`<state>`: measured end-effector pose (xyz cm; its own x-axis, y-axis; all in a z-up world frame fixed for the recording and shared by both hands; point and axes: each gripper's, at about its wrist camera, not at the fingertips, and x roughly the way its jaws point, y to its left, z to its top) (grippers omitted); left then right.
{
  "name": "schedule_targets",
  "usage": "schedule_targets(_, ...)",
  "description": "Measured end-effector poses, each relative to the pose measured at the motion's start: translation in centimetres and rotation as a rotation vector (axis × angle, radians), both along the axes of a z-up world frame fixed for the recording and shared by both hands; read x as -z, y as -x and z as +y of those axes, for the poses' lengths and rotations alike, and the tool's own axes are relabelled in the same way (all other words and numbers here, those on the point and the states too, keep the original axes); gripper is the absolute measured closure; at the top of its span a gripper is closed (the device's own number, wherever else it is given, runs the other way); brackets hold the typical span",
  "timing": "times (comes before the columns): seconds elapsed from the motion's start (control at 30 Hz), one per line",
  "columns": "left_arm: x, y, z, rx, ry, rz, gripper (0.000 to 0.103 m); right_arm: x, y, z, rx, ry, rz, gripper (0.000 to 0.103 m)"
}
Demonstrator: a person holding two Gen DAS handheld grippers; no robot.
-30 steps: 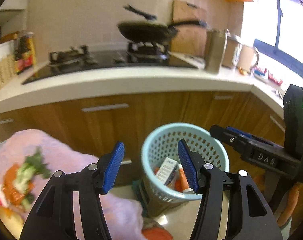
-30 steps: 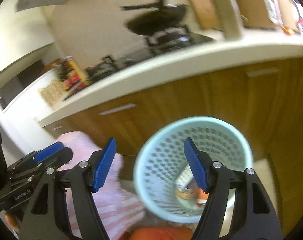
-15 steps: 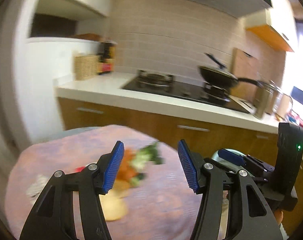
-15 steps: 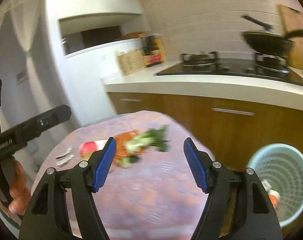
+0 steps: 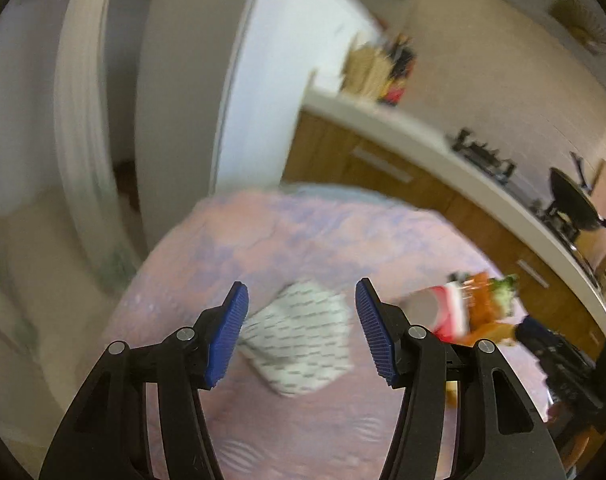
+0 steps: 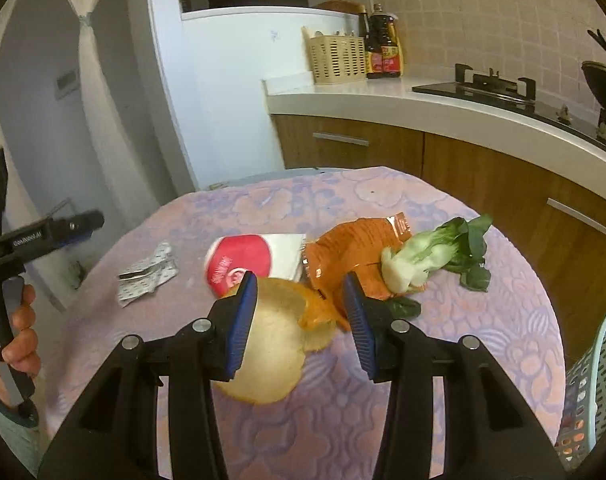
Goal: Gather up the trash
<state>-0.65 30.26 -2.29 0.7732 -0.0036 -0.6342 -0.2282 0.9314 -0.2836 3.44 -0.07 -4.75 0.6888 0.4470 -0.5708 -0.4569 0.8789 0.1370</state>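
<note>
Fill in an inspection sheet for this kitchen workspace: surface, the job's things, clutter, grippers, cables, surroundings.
Surface: round table under a pink patterned cloth.
Job's things: blister packs, red-and-white wrapper, orange bag, bok choy and pale peel lie on the cloth; blue basket stands at the table's right edge with trash inside.
Clutter: nothing seen.
Grippers: left gripper open over the blister packs; right gripper open above the peel; both empty.
Cables: nothing seen.
Surroundings: counter with stove, bottles and yellow basket.
</note>
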Motion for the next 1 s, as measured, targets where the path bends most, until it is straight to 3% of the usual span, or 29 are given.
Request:
schedule_targets(0.2,3.9,-2.4,-0.4,0.039,-0.036,0.139,0.049,0.7,-1.4,-0.2,0.018,-0.005,0.023,0.060)
schedule_targets(0.27,5.0,-2.5,-0.9,0.035,-0.080,0.184,0.048,0.8,-1.7,-0.1,0.012,-0.006,0.035,0.060)
schedule_targets(0.43,5.3,-2.2,-2.6,0.040,-0.191,0.211,0.047,0.9,-1.7,-0.1,-0.007,-0.011,0.041,0.047)
schedule_targets(0.53,5.3,-1.6,-2.5,0.052,-0.159,0.209,0.047,0.9,-1.8,0.1,-0.026,-0.015,0.046,0.037)
schedule_targets(0.6,5.3,-1.6,-2.6,0.063,-0.156,0.205,0.048,1.0,-1.9,0.4,-0.042,-0.006,0.055,0.037)
schedule_targets(0.73,5.4,-1.3,-3.7,0.067,-0.198,0.198,0.064,1.1,-1.4,1.4,-0.077,0.034,0.048,0.037)
schedule_targets(0.83,5.3,-0.8,-3.5,0.056,-0.181,0.190,0.103,1.4,-1.6,2.0,-0.080,0.060,0.058,0.037)
schedule_targets(0.9,5.3,-0.6,-3.1,0.055,-0.148,0.177,0.103,1.3,-1.5,2.0,-0.073,0.067,0.056,0.038)
schedule_targets(1.0,4.7,0.3,-3.0,0.064,-0.119,0.126,0.103,1.4,-1.3,2.1,-0.069,0.084,0.048,0.068)
